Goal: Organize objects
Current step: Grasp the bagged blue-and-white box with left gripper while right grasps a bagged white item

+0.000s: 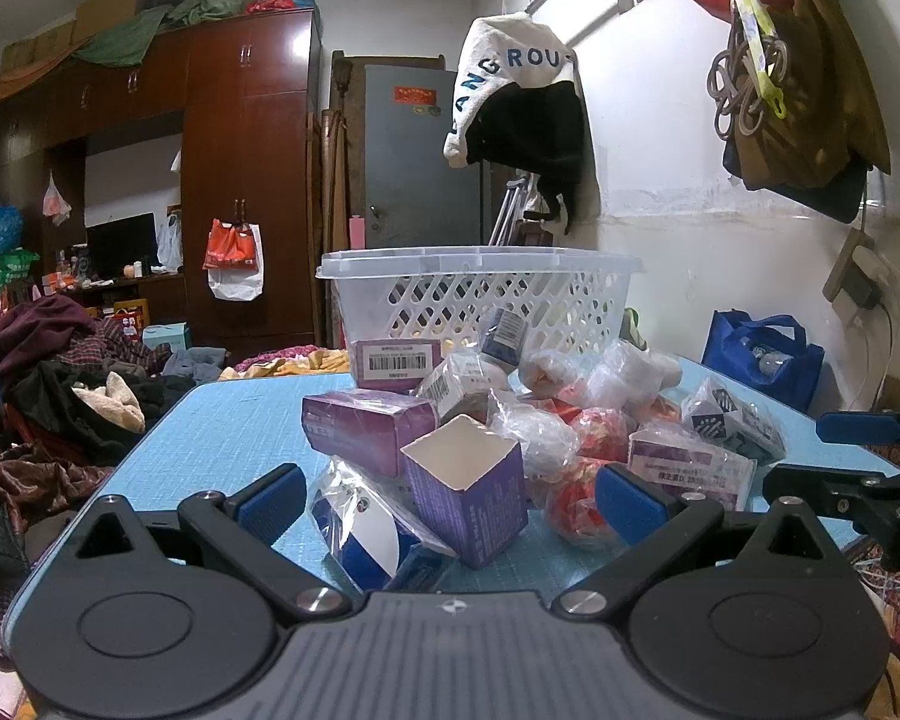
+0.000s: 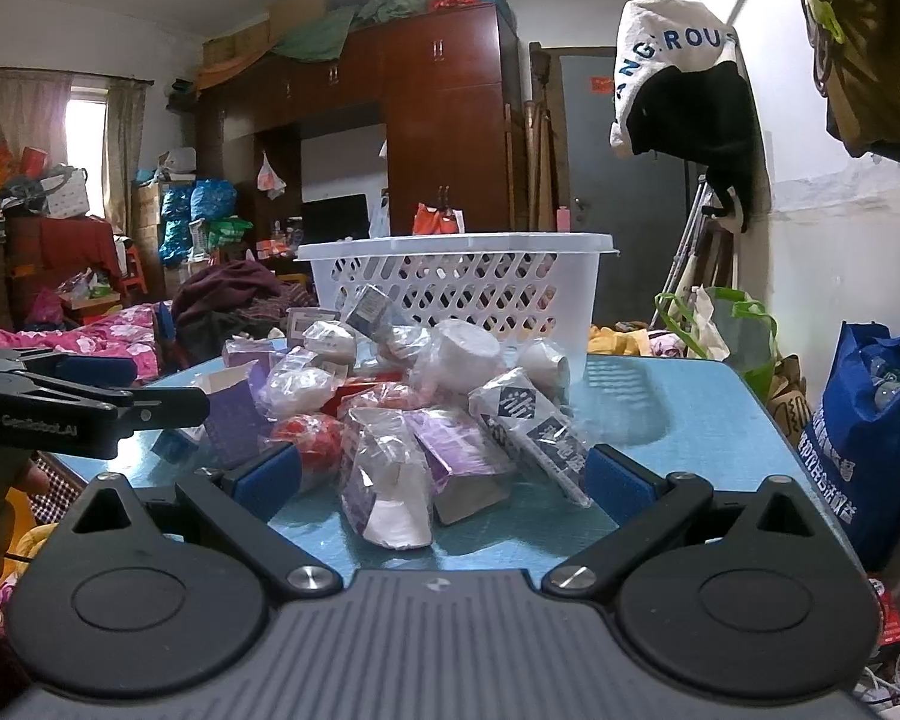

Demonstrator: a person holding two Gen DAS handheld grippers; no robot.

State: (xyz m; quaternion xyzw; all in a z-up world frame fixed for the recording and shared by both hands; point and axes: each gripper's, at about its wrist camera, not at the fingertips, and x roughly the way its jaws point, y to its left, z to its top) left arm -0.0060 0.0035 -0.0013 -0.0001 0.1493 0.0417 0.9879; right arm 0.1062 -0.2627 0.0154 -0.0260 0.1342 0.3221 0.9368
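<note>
Left wrist view: the left gripper (image 1: 450,495) sits low at the near edge of the blue table (image 1: 222,420), pointing at the pile (image 1: 510,420). Its jaws are wide apart and hold nothing. An open purple box (image 1: 468,498) stands between the blue pads (image 1: 270,495), touching neither. Three purple boxes show here: the open one, one lying behind it (image 1: 369,429), and one with a barcode (image 1: 397,363). Many clear bags with red or white things lie around them; I cannot count them. One white basket (image 1: 480,294) stands behind the pile. The right gripper (image 1: 858,456) shows at the right edge.

Right wrist view: the right gripper (image 2: 444,480) is low too, facing the same pile (image 2: 420,396). Its jaws are wide apart and empty. A clear bag (image 2: 390,492) lies between them. One basket (image 2: 456,288) stands behind. The left gripper (image 2: 90,396) reaches in from the left.
</note>
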